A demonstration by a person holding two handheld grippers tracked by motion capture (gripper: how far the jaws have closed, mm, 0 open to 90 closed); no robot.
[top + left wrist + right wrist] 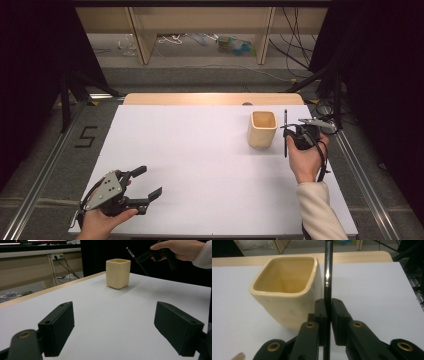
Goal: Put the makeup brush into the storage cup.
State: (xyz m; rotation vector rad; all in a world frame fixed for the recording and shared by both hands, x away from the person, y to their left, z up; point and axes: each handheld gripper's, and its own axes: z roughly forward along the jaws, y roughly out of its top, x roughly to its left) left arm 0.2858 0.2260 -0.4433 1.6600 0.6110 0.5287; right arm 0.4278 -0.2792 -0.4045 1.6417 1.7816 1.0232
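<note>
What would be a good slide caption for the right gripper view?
Right gripper shut on a thin black pen, held beside an empty cream square cup on the white table.

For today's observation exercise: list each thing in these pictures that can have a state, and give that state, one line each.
Cup: upright on the table, open top, empty inside.
Pen: clamped in the right claw, beside the cup, not in it.
Right claw: shut on the pen.
Left claw: open, nothing between its jaws, held low over the table.
</note>
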